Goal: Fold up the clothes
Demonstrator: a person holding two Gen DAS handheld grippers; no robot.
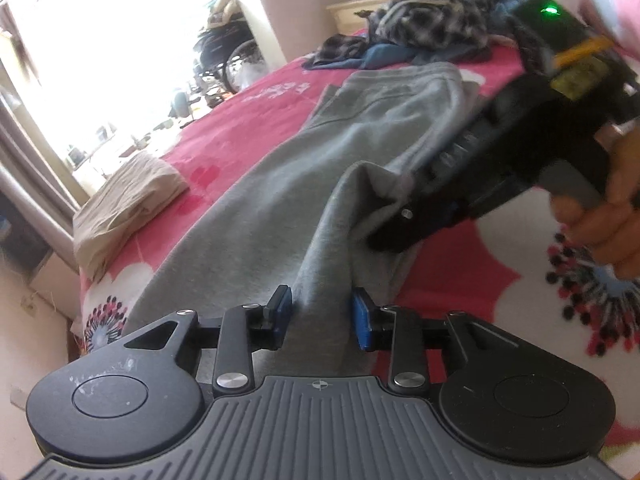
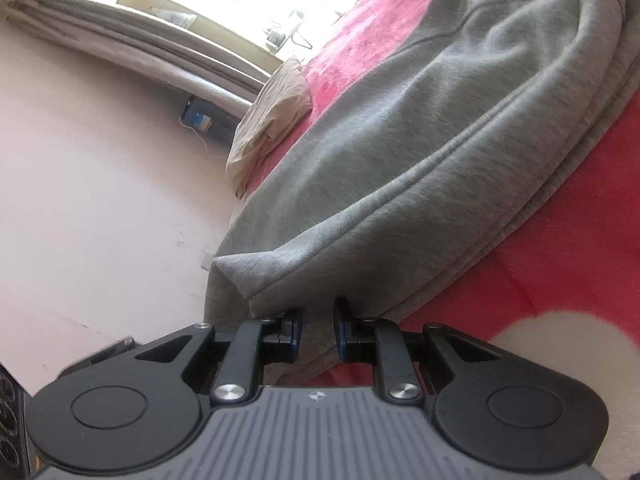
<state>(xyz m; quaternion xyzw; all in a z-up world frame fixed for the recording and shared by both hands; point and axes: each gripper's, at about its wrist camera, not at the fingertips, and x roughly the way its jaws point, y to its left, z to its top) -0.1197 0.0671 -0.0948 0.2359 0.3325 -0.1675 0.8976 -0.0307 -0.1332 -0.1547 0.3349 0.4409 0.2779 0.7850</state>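
Note:
Grey sweatpants (image 1: pixel 320 152) lie lengthwise on a pink floral blanket (image 1: pixel 460 280). A raised fold of the grey fabric runs between the blue pads (image 1: pixel 362 312) of my left gripper (image 1: pixel 323 305). Its jaws stand apart and the pads do not pinch the cloth. My right gripper (image 1: pixel 384 220), held by a hand (image 1: pixel 600 216), comes in from the right and is shut on a lifted edge of the pants. In the right wrist view the same gripper (image 2: pixel 318 330) has a hem of the grey sweatpants (image 2: pixel 400 140) clamped between narrowly spaced pads.
A folded beige garment (image 1: pixel 128 208) sits near the bed's left edge, also visible as the beige garment (image 2: pixel 272 120). A pile of unfolded clothes (image 1: pixel 432 24) lies at the far end beside a pale cabinet (image 1: pixel 352 8). Floor (image 2: pixel 100 160) drops off to the left.

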